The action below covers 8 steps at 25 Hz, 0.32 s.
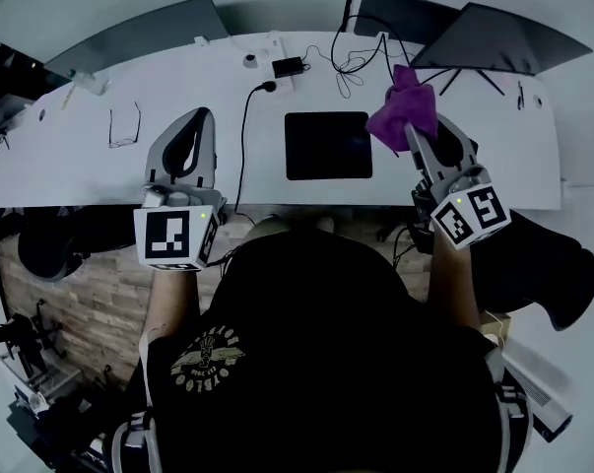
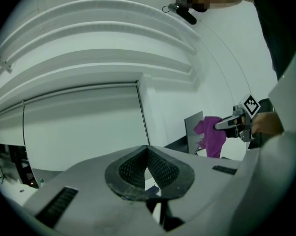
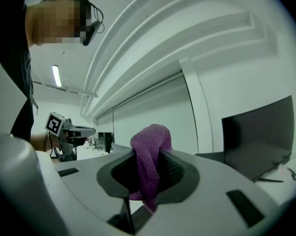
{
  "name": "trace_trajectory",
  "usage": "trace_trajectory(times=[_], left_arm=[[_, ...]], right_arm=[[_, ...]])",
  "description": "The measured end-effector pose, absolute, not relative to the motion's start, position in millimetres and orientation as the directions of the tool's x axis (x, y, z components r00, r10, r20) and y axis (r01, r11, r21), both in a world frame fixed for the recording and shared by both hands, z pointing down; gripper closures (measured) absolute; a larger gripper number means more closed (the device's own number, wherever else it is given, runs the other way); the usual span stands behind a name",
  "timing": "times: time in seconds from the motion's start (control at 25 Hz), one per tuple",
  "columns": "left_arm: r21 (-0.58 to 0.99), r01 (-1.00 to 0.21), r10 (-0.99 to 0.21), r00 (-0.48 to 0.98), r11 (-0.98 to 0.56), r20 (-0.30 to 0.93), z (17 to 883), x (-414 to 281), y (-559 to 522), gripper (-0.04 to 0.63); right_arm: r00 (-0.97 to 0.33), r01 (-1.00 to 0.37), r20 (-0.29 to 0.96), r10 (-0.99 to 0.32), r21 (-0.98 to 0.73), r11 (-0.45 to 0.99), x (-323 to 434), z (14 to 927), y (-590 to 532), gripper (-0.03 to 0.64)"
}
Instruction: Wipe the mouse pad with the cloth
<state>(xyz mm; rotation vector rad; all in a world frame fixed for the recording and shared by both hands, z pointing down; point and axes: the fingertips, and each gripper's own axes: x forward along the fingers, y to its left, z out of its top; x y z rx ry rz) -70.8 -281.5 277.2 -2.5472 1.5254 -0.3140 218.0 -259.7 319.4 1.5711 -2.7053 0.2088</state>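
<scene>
Right tool (image 3: pixel 148 170): jaws clamped on purple cloth (image 3: pixel 148 149), which bunches above the tips and hangs below them.
Cloth, head view (image 1: pixel 403 108): raised off the white tabletop (image 1: pixel 90 170), over the upper right corner of the mouse pad (image 1: pixel 327 145).
Mouse pad: black, flat, mid-tabletop, bare.
Left tool (image 2: pixel 148 154): jaws together, nothing between; held at the tabletop's near left.
Also: glasses (image 1: pixel 124 126), far left; cables (image 1: pixel 351 62), rear.

Black T-shirt (image 1: pixel 356 382), gold winged emblem (image 1: pixel 207 355), grey left tongs (image 1: pixel 200 116), right tongs (image 1: pixel 413 131), black-and-white marker cubes (image 1: pixel 173 236)
</scene>
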Motion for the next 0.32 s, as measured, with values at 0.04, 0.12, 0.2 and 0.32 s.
trace_trajectory(times=[0.04,0.12,0.2,0.32], left_arm=[[-0.237,-0.844,-0.877,0.47,-0.481,0.104,278.6,-71.9,-283.4,0.594],[-0.225,-0.838,-0.867,0.485,-0.498,0.114,280.7,-76.8,-289.4,0.594],[-0.218,-0.838,-0.866,0.485,-0.501,0.126,283.7,-87.1,-296.9,0.594],[-0.215,-0.833,-0.86,0.491,-0.51,0.136,287.3,-106.0,-304.8,0.594]], right_arm=[[-0.486,-0.873,0.085,-0.87,-0.106,0.477,216.0,322.2,-259.4,0.532],[-0.466,-0.884,0.113,-0.877,-0.101,0.457,211.4,328.3,-261.3,0.532],[-0.456,-0.89,0.134,-0.88,-0.1,0.446,204.4,332.2,-265.9,0.532],[-0.442,-0.897,0.147,-0.885,-0.076,0.435,192.5,331.8,-271.7,0.532]])
